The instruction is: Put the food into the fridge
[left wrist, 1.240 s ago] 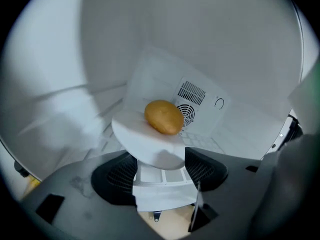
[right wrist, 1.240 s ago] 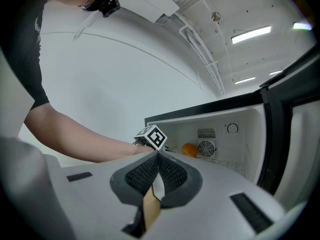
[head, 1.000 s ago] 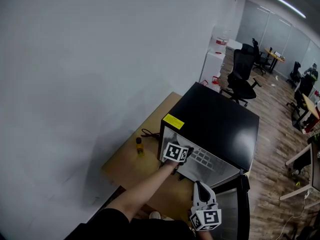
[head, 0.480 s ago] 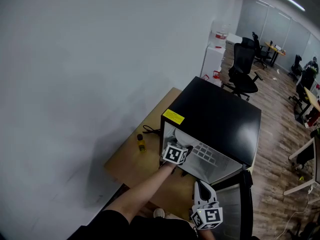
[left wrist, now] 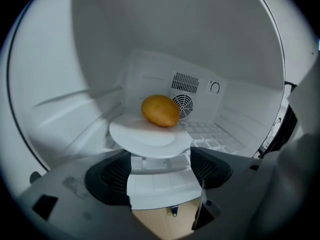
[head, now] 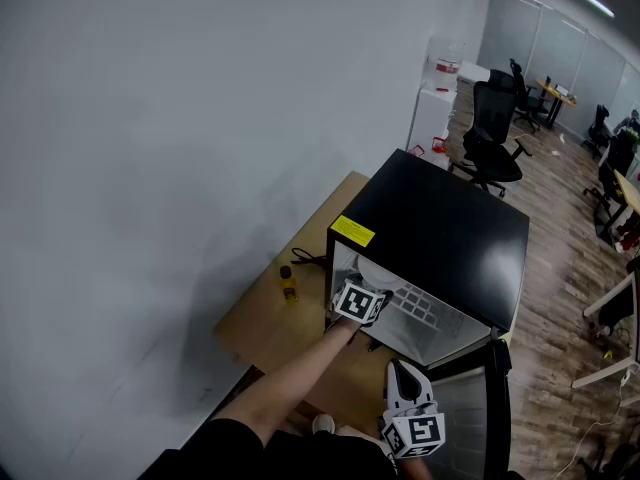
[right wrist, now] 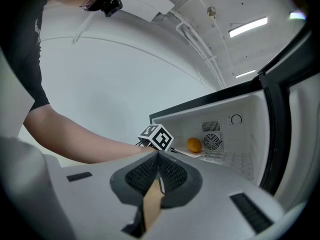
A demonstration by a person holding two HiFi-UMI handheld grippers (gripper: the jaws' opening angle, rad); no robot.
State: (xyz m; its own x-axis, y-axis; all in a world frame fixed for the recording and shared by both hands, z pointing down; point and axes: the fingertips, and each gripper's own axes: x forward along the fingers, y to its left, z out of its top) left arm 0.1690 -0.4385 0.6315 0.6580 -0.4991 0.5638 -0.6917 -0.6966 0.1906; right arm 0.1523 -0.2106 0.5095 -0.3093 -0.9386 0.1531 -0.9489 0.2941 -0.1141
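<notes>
Resting on a white plate (left wrist: 145,139) inside the fridge (left wrist: 65,79), the orange food (left wrist: 160,110) is already stowed. Left gripper (left wrist: 161,170) jaws have just been opening and stand wide apart, clear of the plate rim, releasing it. Right gripper (right wrist: 157,171): jaws together, empty, idle outside

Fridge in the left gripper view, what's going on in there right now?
The person's left gripper is at the open mini fridge. Its jaws have just been opening and stand wide, with the near rim of a white plate at their tips, not gripped. The plate rests inside with an orange fruit on it. The right gripper is shut and empty, near the door.
</notes>
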